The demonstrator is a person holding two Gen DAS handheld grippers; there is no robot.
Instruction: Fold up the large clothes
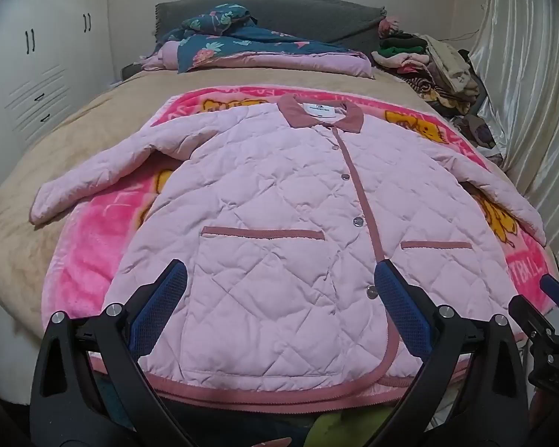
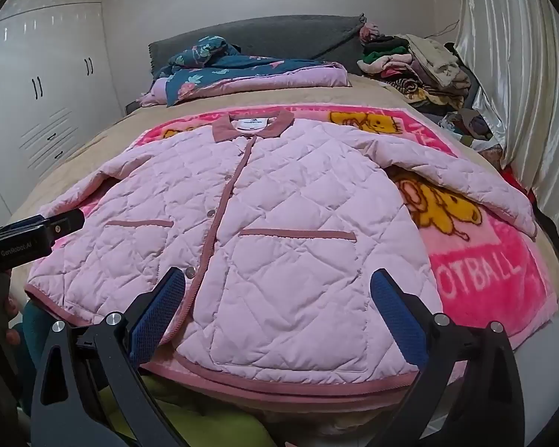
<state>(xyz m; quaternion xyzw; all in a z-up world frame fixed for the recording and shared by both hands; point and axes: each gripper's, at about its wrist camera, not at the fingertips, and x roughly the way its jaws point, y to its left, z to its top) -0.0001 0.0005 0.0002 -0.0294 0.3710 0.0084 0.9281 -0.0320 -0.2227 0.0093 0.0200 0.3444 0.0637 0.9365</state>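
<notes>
My pale pink quilted jacket (image 1: 279, 201) lies flat, buttoned, sleeves spread on the bright pink fleece blanket (image 1: 85, 246) over the bed, ready for folding. Both my left gripper (image 1: 279, 290) and right gripper (image 2: 275, 298) hover released above its hem.

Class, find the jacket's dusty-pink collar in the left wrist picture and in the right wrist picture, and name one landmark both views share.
Left wrist view: the collar sits above centre, slightly right of the middle.
Right wrist view: the collar sits above centre, slightly left of the middle.
Shared landmark: the navy floral quilt at the head of the bed.
</notes>
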